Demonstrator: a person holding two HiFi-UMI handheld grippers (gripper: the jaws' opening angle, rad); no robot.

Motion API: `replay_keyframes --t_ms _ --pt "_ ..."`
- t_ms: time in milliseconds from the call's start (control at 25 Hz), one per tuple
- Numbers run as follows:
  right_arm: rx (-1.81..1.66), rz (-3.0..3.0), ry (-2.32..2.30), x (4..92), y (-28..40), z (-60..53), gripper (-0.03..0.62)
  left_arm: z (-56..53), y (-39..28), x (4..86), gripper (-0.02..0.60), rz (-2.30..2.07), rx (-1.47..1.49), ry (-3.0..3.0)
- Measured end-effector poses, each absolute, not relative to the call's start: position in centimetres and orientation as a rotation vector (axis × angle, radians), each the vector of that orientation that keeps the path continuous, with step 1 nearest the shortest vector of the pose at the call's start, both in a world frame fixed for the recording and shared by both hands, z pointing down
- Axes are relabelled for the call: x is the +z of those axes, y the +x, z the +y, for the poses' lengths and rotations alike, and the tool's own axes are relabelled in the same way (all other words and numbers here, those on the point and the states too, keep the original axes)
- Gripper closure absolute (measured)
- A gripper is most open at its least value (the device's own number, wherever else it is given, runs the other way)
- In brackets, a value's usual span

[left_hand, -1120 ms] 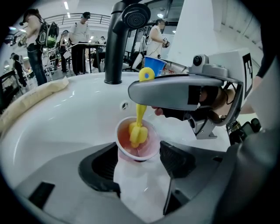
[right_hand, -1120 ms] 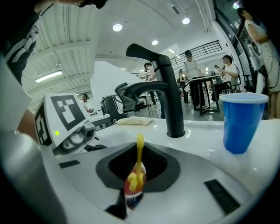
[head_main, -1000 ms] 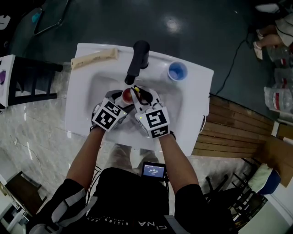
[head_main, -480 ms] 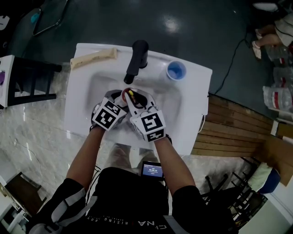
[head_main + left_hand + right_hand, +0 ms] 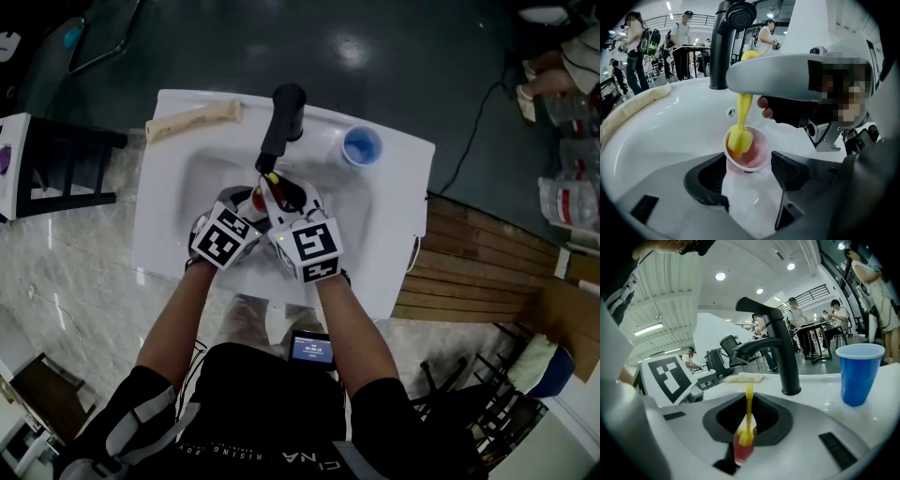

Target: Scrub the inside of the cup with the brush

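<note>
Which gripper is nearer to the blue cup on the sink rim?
Right. In the head view the right gripper, holding the brush, is down-left of the blue cup; the left gripper is beyond it, farther left.

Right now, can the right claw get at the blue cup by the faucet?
Reach, probably yes; grasp, no. The blue cup stands unobstructed on the sink rim beside the faucet, but the right claw is shut on the brush.

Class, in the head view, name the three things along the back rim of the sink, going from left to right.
beige cloth → black tap → blue cup
</note>
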State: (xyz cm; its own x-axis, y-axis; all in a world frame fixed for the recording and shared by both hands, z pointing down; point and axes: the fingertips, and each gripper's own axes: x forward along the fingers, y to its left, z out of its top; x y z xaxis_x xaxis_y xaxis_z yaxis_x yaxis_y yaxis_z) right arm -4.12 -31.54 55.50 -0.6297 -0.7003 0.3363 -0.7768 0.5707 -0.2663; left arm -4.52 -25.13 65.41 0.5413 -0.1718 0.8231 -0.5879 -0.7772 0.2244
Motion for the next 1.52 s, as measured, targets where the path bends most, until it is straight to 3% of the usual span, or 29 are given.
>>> replay_keyframes --t_ms 1520 --pt "0.586 -2.543 1.245 57.7 -4.8 -31.3 0.555 -25.1 -4.4 66.0 0.279 -0.566 1.15 2.29"
